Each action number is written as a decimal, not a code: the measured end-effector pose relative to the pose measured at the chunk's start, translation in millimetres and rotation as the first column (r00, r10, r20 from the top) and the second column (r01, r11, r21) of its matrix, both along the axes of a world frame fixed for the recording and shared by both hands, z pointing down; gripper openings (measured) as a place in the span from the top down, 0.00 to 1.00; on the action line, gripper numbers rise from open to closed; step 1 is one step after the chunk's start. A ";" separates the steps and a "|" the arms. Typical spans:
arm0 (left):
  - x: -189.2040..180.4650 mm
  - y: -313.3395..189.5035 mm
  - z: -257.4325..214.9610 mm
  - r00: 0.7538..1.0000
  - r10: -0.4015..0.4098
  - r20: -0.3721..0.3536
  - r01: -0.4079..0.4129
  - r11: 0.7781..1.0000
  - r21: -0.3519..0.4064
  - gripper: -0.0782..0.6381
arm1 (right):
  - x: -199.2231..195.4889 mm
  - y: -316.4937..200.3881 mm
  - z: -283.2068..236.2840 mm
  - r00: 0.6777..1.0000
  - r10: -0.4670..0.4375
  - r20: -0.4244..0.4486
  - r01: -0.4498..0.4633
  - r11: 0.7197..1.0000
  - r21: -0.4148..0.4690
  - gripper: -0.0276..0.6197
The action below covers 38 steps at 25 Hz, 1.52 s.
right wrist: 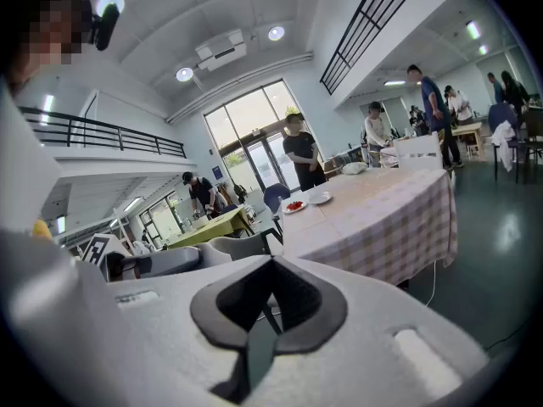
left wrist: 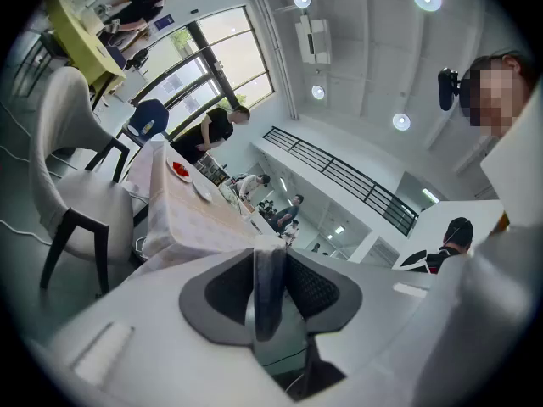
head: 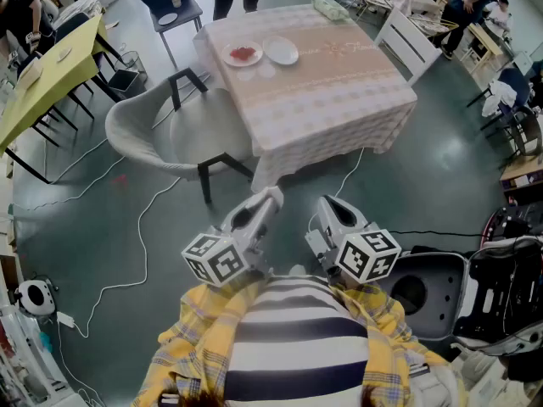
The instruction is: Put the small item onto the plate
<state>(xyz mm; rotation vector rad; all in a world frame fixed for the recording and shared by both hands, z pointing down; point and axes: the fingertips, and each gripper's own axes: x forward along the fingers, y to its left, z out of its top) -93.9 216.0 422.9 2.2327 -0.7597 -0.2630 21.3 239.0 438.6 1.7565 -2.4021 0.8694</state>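
The checked table (head: 322, 91) stands well ahead of me. At its far left corner are a white plate (head: 243, 54) with something small and red on it and a bare white plate (head: 281, 51). Both plates also show far off in the left gripper view (left wrist: 180, 170) and the right gripper view (right wrist: 295, 206). I hold both grippers close to my body, far short of the table. My left gripper (head: 270, 195) (left wrist: 267, 248) has its jaws a narrow slit apart with nothing between them. My right gripper (head: 327, 202) (right wrist: 271, 265) is shut and empty.
A grey shell chair (head: 161, 134) stands left of the table and a white chair (head: 407, 41) at its right. White cables (head: 140, 227) trail over the floor. Black and white equipment (head: 501, 270) sits at my right. A yellow table (head: 42, 75) and several people are farther off.
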 end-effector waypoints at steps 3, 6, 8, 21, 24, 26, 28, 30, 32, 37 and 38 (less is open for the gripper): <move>-2.6 1.8 2.3 1.000 -0.002 -0.002 0.002 1.000 -0.004 0.75 | -1.1 1.8 2.8 1.000 0.004 0.001 -0.004 1.000 -0.004 0.96; -5.4 4.9 2.0 1.000 -0.004 -0.006 0.004 1.000 -0.002 0.75 | -0.2 4.3 3.4 1.000 0.012 0.000 -0.012 1.000 -0.004 0.96; -8.1 6.2 0.6 1.000 -0.010 -0.006 0.010 1.000 -0.001 0.75 | -0.1 5.5 2.5 1.000 0.015 -0.001 -0.015 1.000 -0.007 0.96; -41.8 -6.2 0.1 1.000 0.008 0.000 -0.008 1.000 0.013 0.75 | -28.7 -13.4 2.1 0.998 0.057 0.035 -0.057 0.998 -0.004 0.96; -47.1 -12.3 1.7 0.999 0.037 0.019 -0.037 0.999 0.029 0.75 | -41.5 -20.8 6.9 0.997 0.071 0.037 -0.071 0.997 -0.005 0.96; -49.8 -15.5 3.7 0.998 0.051 0.025 -0.052 0.998 0.030 0.75 | -46.8 -24.6 9.7 0.996 0.082 0.028 -0.082 0.997 -0.004 0.96; -51.8 -21.1 5.3 0.998 0.061 0.024 -0.061 0.998 0.025 0.75 | -49.1 -28.9 10.5 0.996 0.092 0.014 -0.092 0.996 0.001 0.96; -51.1 -26.2 5.1 0.998 0.069 0.014 -0.069 0.997 0.018 0.75 | -50.2 -33.0 9.9 0.995 0.096 0.005 -0.096 0.995 0.004 0.96; -49.3 -29.2 4.9 0.997 0.072 0.007 -0.072 0.997 0.020 0.75 | -50.1 -37.4 10.3 0.995 0.096 -0.003 -0.096 0.995 0.002 0.96; -38.6 -60.4 9.5 0.999 0.044 0.006 -0.044 0.999 -0.001 0.75 | -37.1 -72.5 8.1 0.997 0.082 -0.016 -0.082 0.997 0.004 0.96; -34.7 -68.5 11.0 0.999 0.037 0.006 -0.037 0.999 -0.006 0.75 | -32.2 -81.2 8.1 0.997 0.078 -0.020 -0.078 0.997 0.004 0.96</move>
